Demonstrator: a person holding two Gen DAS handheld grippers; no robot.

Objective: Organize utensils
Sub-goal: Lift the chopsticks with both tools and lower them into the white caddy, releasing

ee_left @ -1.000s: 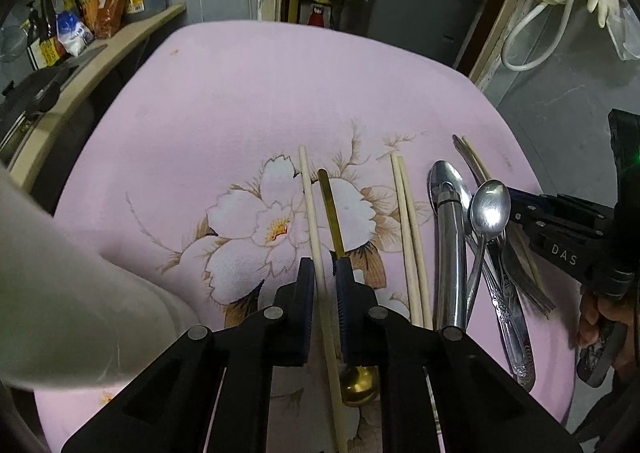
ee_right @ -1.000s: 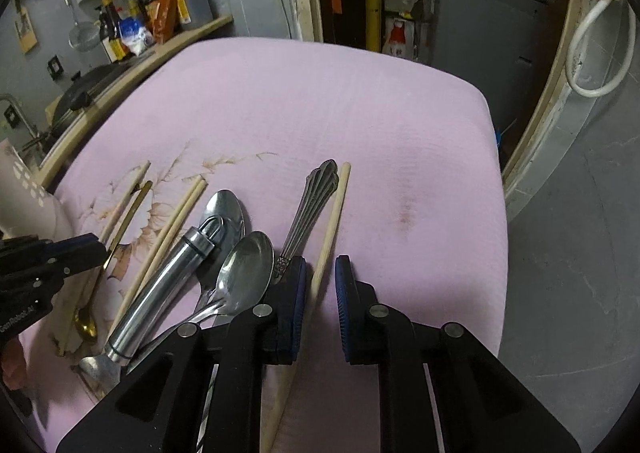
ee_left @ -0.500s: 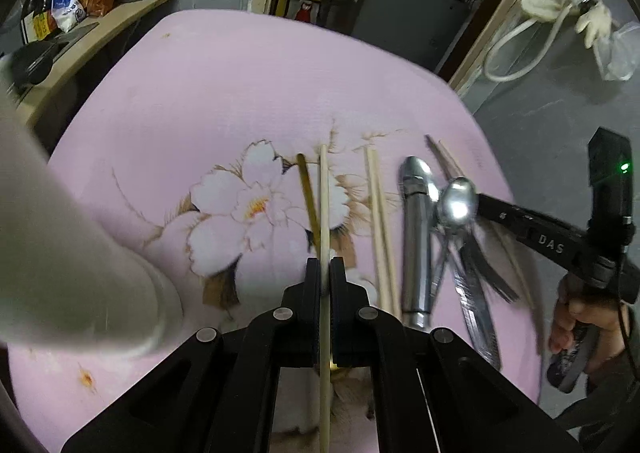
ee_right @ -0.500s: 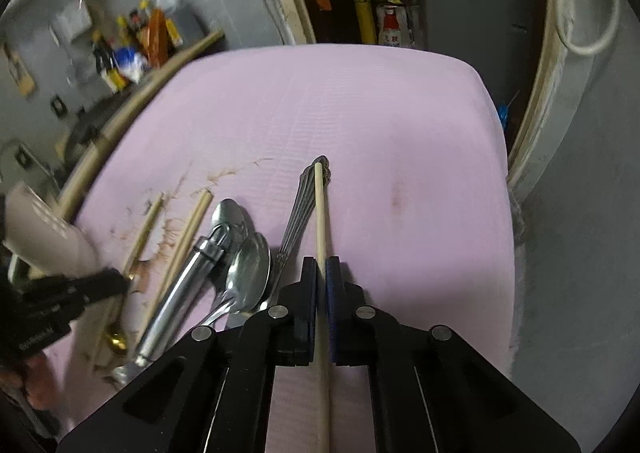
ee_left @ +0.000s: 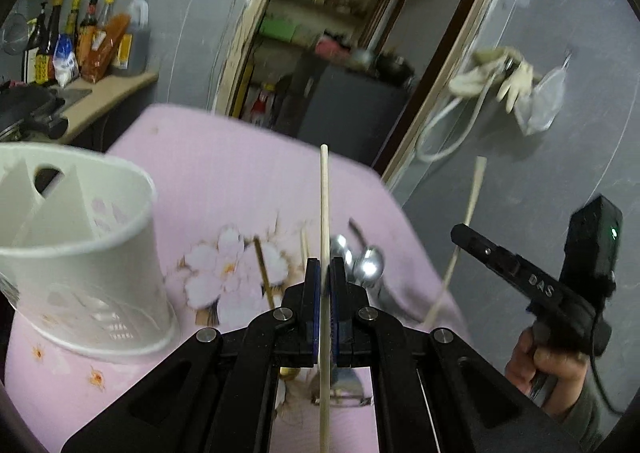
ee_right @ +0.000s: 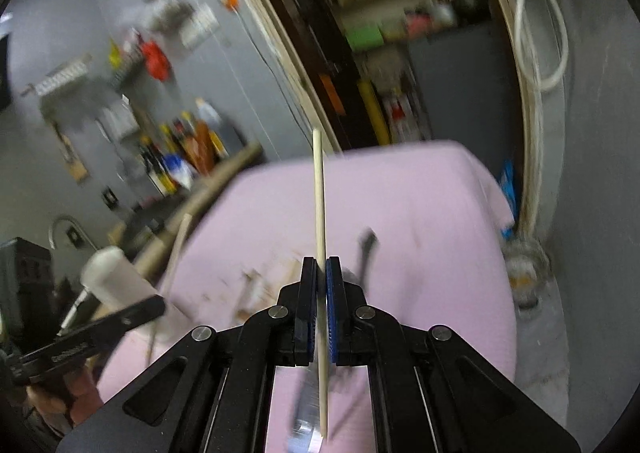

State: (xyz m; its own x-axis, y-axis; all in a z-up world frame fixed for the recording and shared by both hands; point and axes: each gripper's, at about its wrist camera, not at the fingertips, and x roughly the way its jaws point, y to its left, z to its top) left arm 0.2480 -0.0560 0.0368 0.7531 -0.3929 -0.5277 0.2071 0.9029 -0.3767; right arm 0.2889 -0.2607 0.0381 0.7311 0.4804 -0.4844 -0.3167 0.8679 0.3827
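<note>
Both claws, left (ee_left: 324, 273) and right (ee_right: 321, 273), pinch one chopstick (ee_left: 324, 213) each; a thin stick may pivot between pads and miss the white holder (ee_left: 80, 253)

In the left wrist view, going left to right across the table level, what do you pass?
White utensil holder → gold spoon → chopstick in the left gripper → silver spoon → chopstick in the right gripper.

Your left gripper (ee_left: 325, 273) is matte black plastic with blue pads and silver screws. Your right gripper (ee_left: 460, 231) is lettered "DAS" and carries a black box lit green; your bare right hand (ee_left: 548, 365) shows a grey-green cuff.
</note>
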